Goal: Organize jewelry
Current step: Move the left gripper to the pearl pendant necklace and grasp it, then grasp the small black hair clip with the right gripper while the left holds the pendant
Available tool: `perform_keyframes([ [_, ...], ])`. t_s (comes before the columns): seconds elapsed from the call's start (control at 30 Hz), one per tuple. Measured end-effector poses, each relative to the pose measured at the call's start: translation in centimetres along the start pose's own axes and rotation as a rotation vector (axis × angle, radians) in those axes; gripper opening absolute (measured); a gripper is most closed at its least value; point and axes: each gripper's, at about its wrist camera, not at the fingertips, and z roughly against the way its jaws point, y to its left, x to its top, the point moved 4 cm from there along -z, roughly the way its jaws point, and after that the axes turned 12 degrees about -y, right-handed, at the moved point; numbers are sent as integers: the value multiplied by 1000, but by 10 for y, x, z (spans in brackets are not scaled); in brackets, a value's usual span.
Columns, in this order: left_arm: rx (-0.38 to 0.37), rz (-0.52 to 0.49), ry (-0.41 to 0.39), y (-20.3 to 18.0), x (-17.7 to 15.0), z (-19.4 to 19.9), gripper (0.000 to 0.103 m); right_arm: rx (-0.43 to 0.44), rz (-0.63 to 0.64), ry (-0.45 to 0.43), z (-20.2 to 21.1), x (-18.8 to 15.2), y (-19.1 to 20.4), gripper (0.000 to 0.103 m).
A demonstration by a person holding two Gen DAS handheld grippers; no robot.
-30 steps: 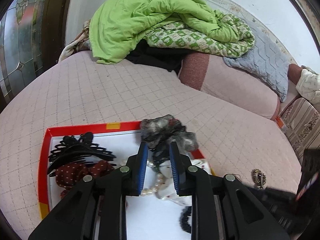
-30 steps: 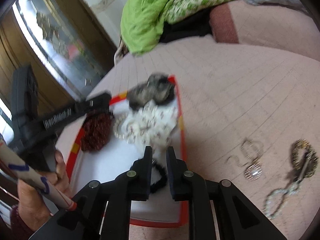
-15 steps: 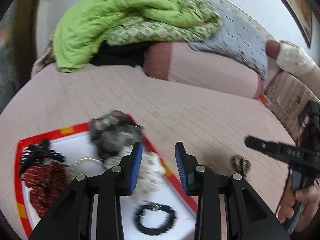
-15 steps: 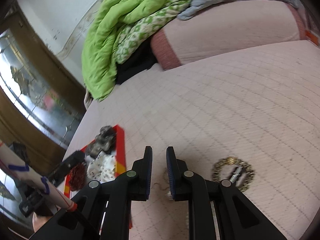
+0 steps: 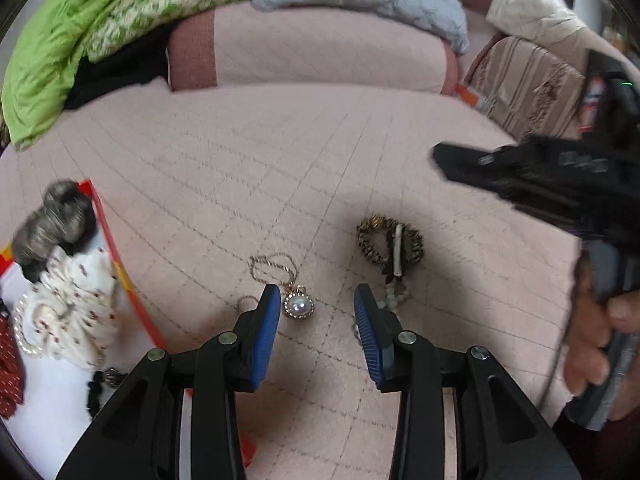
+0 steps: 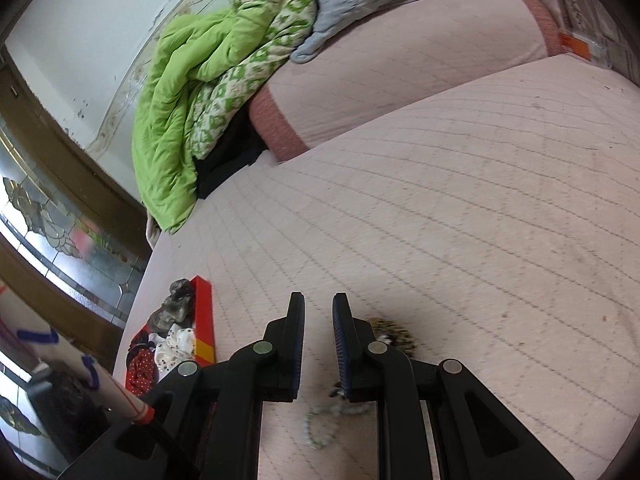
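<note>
The red-rimmed tray (image 5: pixel 120 276) has been left behind, and the left gripper (image 5: pixel 316 312) is now brought over the pearl pendant necklace (image 5: pixel 298 305) lying loose on the pink quilted bedspread (image 5: pixel 280 152). Its jaws have just been opened partway, nothing between them. The right gripper (image 6: pixel 319 332) is kept narrow and empty beside the leopard-print bracelet (image 5: pixel 390 246). A pickup looks prepared.

Pink quilted bed (image 6: pixel 460 220), green duvet (image 6: pixel 172 120) (crumpled), leaded-glass window (image 6: pixel 52 236)

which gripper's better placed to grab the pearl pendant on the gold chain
Left. The left gripper has just been opening, nothing between its blue pads, and the pearl pendant on the gold chain lies just ahead. The right gripper is nearly shut.
</note>
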Motion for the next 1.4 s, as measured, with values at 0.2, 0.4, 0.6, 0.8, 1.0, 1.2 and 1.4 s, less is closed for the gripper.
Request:
perform_keyframes([
  [0.2,74,-9,38,-4,-9,-21,35,1,-21,-7,7,7,-14,16],
  [0.4,147,-50,56,-7,-17,-38,24,6,-18,2,5,8,-16,16],
  [0.6,138,2,-9,3,-7,-27,19,-5,-41,51,-3,1,-24,19],
  [0.8,117,71,-130,22,16,2,19,41,-77,164,-21,-20,-20,19],
  [1.0,106,97,-160,29,23,14,19,28,-81,226,-38,-37,-18,19],
  [1.2,92,100,-168,32,23,20,19,-48,-35,261,-52,-44,-19,18],
  [1.4,85,95,-163,32,22,21,19,-112,57,235,-49,-38,-12,18],
])
